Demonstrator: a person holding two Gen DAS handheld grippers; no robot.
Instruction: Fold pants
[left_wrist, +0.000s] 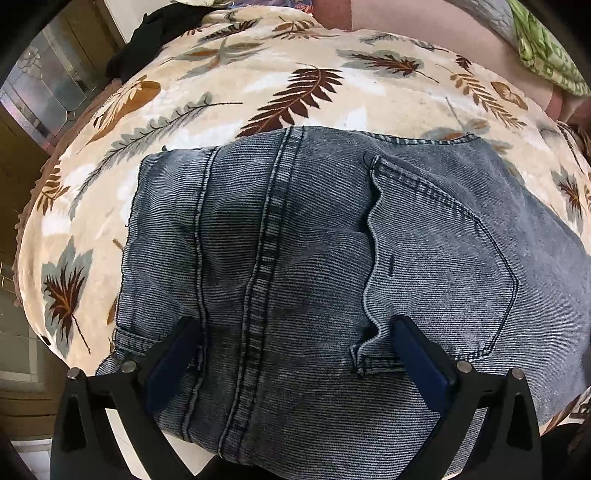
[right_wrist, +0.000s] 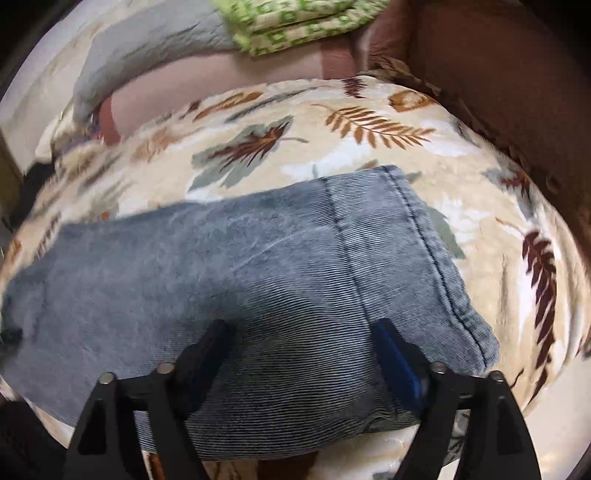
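Faded blue-grey pants (left_wrist: 332, 258), cream blanket (left_wrist: 229, 92) with brown leaf print, green-patterned cloth (right_wrist: 295, 26)

A cream blanket (left_wrist: 229, 110) printed with brown, rust and grey-green leaves covers the bed beyond the jaws in both views. Past it, far ahead of the jaws, lies a pinkish pillow (right_wrist: 221, 92) with a folded green-and-white patterned cloth (right_wrist: 295, 22) on top and a grey cover (right_wrist: 147, 48) beside it. A black garment (left_wrist: 147, 40) sits at the blanket's far left edge. Left of the jaws, pale floor tiles (left_wrist: 18, 325) and a glazed panel (left_wrist: 55, 81) show. Dark brown fabric (right_wrist: 498, 74) fills the right.
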